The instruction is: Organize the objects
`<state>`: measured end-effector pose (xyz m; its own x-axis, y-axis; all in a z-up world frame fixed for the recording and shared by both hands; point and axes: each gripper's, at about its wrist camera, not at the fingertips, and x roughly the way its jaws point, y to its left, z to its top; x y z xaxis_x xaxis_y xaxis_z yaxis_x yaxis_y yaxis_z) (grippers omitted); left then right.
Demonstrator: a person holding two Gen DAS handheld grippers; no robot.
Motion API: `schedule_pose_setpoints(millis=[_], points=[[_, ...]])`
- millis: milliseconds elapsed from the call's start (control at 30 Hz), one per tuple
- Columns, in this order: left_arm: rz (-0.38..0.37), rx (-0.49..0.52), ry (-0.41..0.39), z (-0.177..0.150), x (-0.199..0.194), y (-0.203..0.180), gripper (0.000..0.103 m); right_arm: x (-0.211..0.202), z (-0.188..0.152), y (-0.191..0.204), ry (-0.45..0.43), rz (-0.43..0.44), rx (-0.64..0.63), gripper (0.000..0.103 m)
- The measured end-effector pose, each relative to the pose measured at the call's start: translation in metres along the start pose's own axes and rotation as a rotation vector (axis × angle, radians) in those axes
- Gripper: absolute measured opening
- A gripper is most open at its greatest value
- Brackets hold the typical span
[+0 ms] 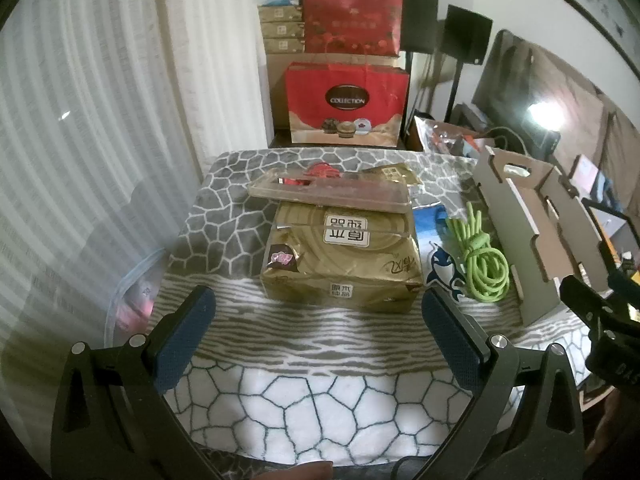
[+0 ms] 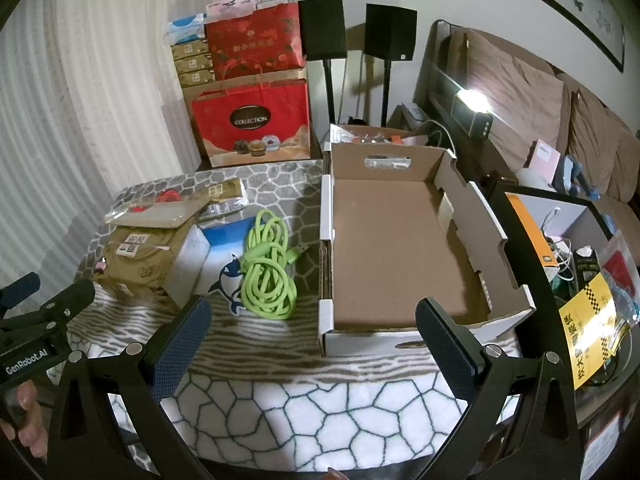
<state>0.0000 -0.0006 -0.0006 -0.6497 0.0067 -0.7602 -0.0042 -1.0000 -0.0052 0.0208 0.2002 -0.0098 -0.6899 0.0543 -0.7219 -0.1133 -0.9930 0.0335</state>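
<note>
Blanket point(image 2: 320, 400): stone-pattern cover under everything.
Cardboard box point(image 2: 400, 248): open, sitting right of the cable.
Gold tissue pack point(image 1: 340, 264): dead ahead of the left gripper point(image 1: 320, 320), clear phone case point(image 1: 328, 194) on top.
Green cable point(image 2: 268, 276): coiled between pack and box.
Left gripper: fingers spread wide, holding nothing.
Right gripper point(image 2: 312, 328): fingers spread too, nothing between them.

White curtain point(image 2: 80, 92) at left, two black speakers point(image 2: 322, 28) on stands against a pale wall, brown sofa point(image 2: 532, 92) at right.
</note>
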Motion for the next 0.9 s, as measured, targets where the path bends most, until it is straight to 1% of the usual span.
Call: schedule_pose_setpoints(millis=[900], points=[[-0.009, 0.008, 0.001, -0.0008, 0.0004, 0.0004, 0.103, 0.0003, 0.0002, -0.0008, -0.003, -0.001, 0.003, 0.103]])
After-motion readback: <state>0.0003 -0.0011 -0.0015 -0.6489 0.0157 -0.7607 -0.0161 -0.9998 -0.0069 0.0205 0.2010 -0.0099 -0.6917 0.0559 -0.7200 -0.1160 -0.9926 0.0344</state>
